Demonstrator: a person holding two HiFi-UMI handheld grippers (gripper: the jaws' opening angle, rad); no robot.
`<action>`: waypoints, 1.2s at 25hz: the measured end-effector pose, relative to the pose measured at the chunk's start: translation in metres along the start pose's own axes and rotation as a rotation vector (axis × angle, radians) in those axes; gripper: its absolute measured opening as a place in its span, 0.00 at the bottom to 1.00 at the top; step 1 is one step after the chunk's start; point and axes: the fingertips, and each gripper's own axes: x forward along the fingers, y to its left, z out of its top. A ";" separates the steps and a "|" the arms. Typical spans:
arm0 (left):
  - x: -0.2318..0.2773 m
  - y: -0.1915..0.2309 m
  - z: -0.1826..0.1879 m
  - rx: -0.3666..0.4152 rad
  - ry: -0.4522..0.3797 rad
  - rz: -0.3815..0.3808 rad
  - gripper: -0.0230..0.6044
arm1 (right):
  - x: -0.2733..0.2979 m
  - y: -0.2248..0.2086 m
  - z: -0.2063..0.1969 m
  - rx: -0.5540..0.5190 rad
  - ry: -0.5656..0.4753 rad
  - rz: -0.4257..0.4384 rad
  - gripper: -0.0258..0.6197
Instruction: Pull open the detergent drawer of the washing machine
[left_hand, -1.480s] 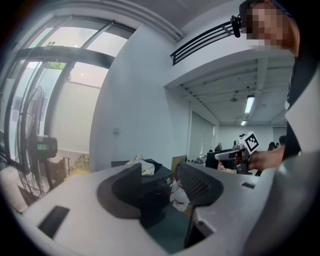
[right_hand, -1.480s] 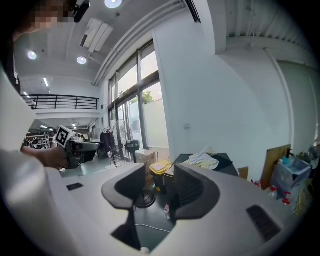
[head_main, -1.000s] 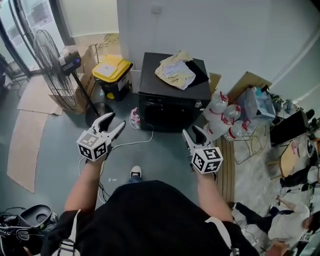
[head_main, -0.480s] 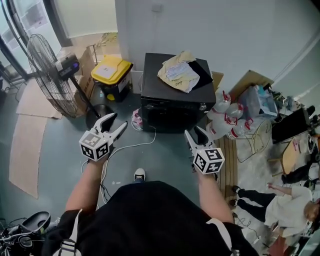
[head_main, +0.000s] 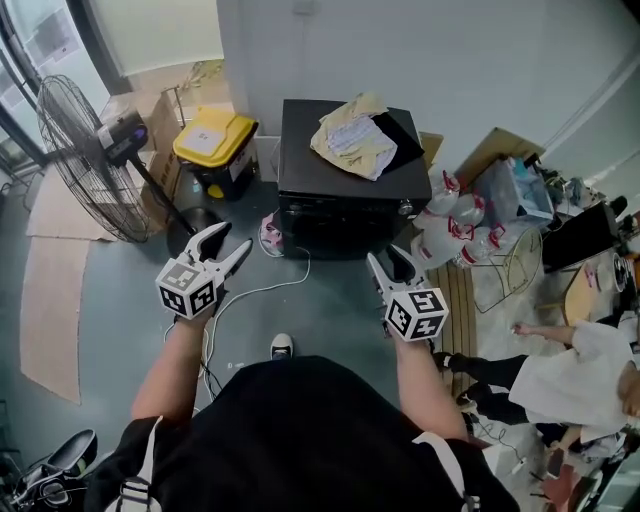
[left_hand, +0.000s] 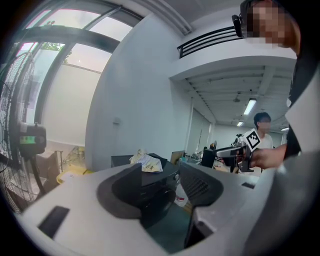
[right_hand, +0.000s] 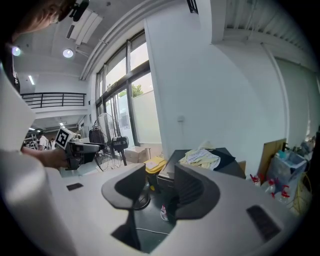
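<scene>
Slightly closer now, the left gripper (head_main: 228, 242) and right gripper (head_main: 385, 258) face the black washing machine (head_main: 350, 195) at twelve o'clock, jaws apart and empty, ready for its drawer.

- A big standing fan (head_main: 75, 150) stands on a grey-blue floor (head_main: 115, 300).
- Behind the fan, tall glass panes (head_main: 35, 40) in dark frames let in daylight.
- Right of the fan sits a bin with a yellow lid (head_main: 212, 138), and beyond it rises a plain white wall (head_main: 450, 60).
- In front of the fan, flat cardboard sheets (head_main: 50, 300) lie on the floor.
- Far right of the fan, red-capped plastic bottles (head_main: 450, 215) cluster beside a wire rack (head_main: 515, 265).
</scene>
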 end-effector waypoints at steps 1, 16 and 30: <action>0.001 0.002 0.000 0.000 0.002 -0.001 0.43 | 0.002 0.000 0.001 0.002 0.000 -0.002 0.33; 0.016 0.038 0.010 0.005 0.003 -0.042 0.43 | 0.027 0.003 0.017 0.001 -0.006 -0.046 0.33; 0.016 0.066 0.025 0.036 -0.013 -0.075 0.43 | 0.045 0.016 0.028 -0.007 -0.028 -0.077 0.33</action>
